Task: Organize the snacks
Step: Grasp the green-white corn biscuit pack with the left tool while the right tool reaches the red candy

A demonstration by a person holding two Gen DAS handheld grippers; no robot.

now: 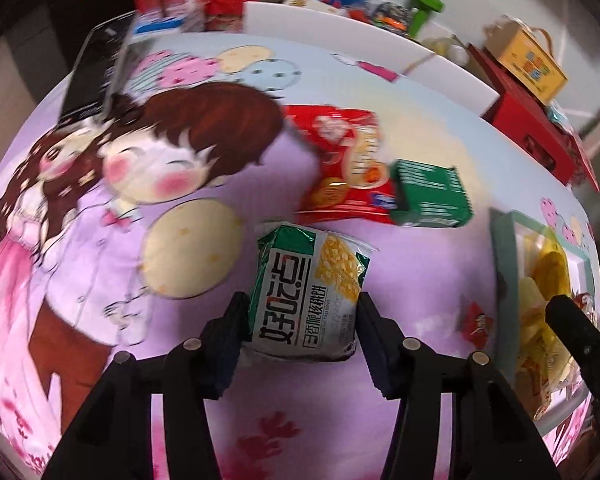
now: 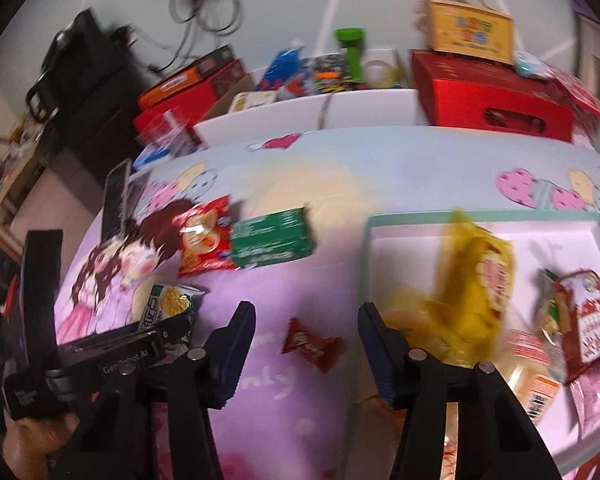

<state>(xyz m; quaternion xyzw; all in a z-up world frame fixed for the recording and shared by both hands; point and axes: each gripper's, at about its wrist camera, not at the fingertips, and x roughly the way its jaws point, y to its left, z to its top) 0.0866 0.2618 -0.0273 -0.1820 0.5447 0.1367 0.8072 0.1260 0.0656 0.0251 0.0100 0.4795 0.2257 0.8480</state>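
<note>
Snacks lie scattered on the cartoon-printed tablecloth [image 1: 100, 240]: in the left wrist view the left gripper [image 1: 303, 320] at lower centre has its jaws closed against both sides of a white-and-green corn-picture snack packet [image 1: 312, 292], with a red crinkled snack bag [image 1: 344, 160] and a green foil packet [image 1: 432, 192] just beyond it at centre, and the mint-rimmed white tray [image 1: 500, 264] at the right edge. In the right wrist view the right gripper [image 2: 307, 328] at lower centre stands wide open and empty above a small red wrapped candy [image 2: 312, 344], while the tray [image 2: 400, 218] at right already holds a yellow crisp bag [image 2: 480, 280] and other packets. Judged from this, the held packet should be carried level to bare tray floor and let go low, and the open jaws should straddle the candy squarely before closing.
</note>
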